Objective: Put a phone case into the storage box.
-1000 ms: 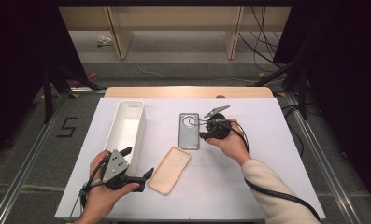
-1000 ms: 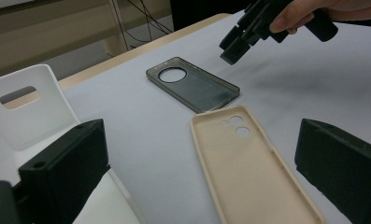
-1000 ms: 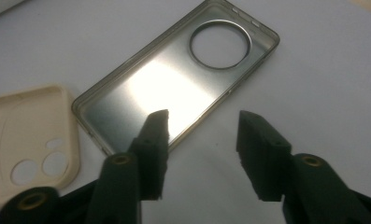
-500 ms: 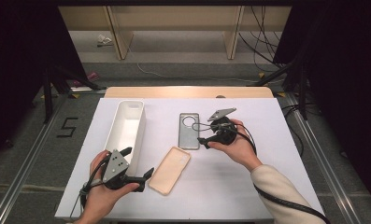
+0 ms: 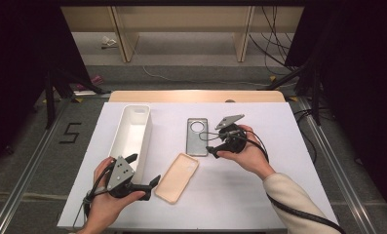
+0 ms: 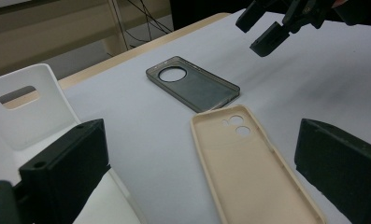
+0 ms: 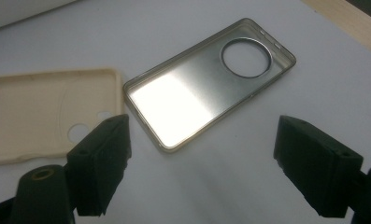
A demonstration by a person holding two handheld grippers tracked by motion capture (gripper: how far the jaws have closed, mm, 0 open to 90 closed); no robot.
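Facing a bare grey phone case, seemingly unbranded: spread right gripper fingers.

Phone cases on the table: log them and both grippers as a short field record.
surface: white table
grey case: flat, open side up, round camera hole
beige case: flat, open side up, nearer the person
white bin: left of both cases
left gripper: open, beside beige case
right gripper: open, at grey case's right edge, holding nothing

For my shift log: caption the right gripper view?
Open right gripper poised over grey phone case, beige case alongside.
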